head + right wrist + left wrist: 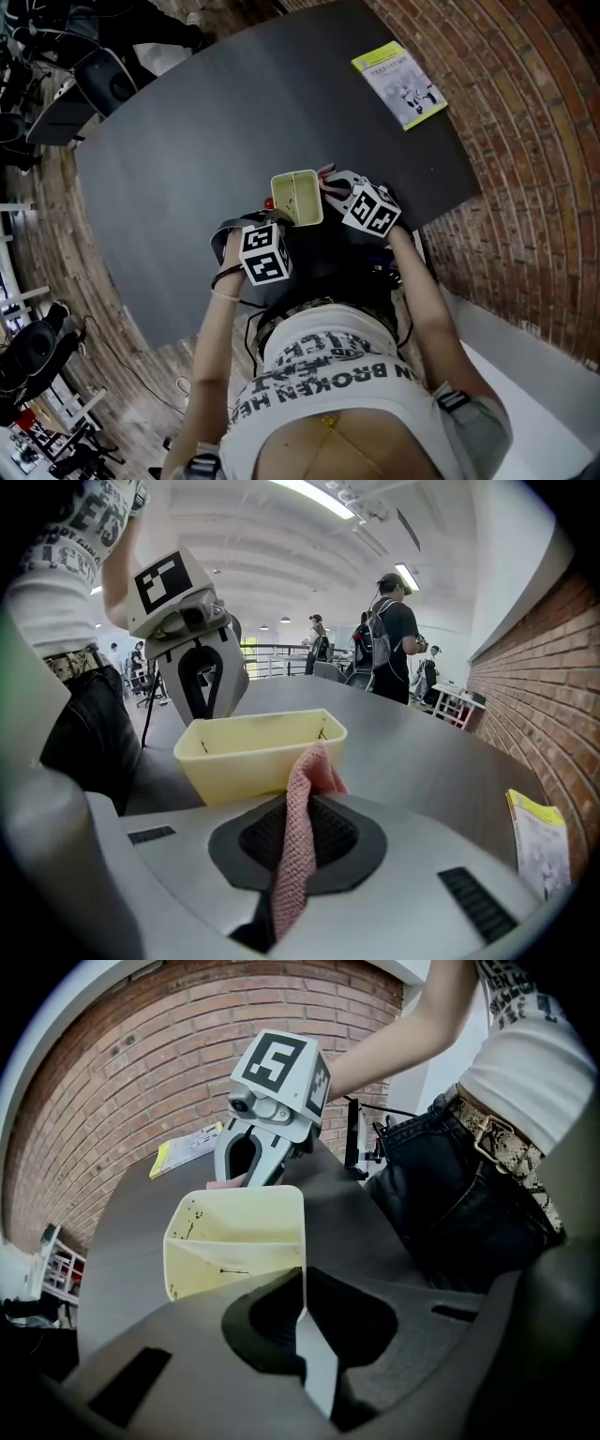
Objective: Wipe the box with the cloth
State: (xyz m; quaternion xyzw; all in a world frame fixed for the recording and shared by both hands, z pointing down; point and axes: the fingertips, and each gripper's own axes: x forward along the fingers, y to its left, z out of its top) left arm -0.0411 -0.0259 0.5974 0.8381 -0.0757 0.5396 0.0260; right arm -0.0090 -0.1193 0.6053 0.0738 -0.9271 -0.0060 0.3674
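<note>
A pale yellow open box (296,197) stands on the dark table near its front edge, with small dark marks on its inner walls (234,1241). My left gripper (302,1283) is shut on the thin near wall of the box at its right corner. My right gripper (305,794) is shut on a pink knitted cloth (298,846). The cloth's top end lies against the outside of the box (258,752) at its right corner. In the head view the two grippers flank the box, with the right gripper's marker cube (372,208) just right of it.
A yellow-edged booklet (399,84) lies at the table's far right corner. The dark table (234,122) stretches away beyond the box. Brick floor surrounds it. Several people (389,635) stand far off in the right gripper view. Black chairs (103,80) sit past the far left.
</note>
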